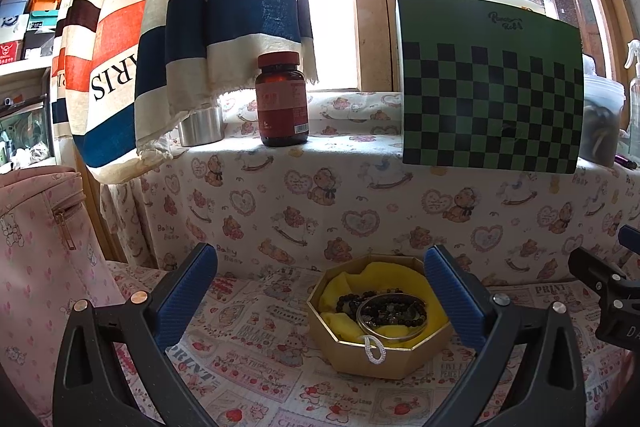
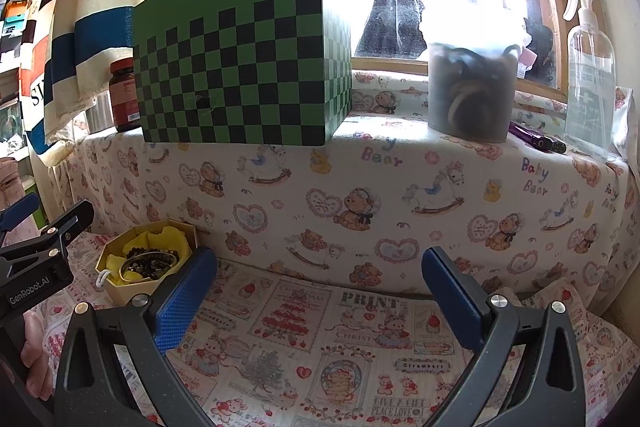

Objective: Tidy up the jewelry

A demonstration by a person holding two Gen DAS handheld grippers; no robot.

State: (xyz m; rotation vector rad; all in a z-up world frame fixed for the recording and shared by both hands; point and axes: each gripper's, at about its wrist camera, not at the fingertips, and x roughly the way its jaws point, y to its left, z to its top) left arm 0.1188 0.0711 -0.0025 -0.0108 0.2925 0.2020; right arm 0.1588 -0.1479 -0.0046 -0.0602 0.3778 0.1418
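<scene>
An octagonal gold box (image 1: 362, 353) with yellow lining stands on the printed cloth. It holds dark bead strands (image 1: 384, 307) and a silver bangle (image 1: 390, 331); a white cord loop (image 1: 375, 349) hangs over its front rim. My left gripper (image 1: 320, 291) is open and empty, and the box sits between its blue fingers, nearer the right one. The box also shows in the right wrist view (image 2: 132, 289), far left. My right gripper (image 2: 320, 287) is open and empty over bare cloth, right of the box.
On the raised ledge behind stand a green checkered box (image 1: 492, 99), a brown pill bottle (image 1: 282, 99), a metal cup (image 1: 200, 127), a grey tub (image 2: 472, 91) and a spray bottle (image 2: 590, 75). A pink bag (image 1: 44, 267) stands at left. Striped fabric (image 1: 180, 27) hangs above.
</scene>
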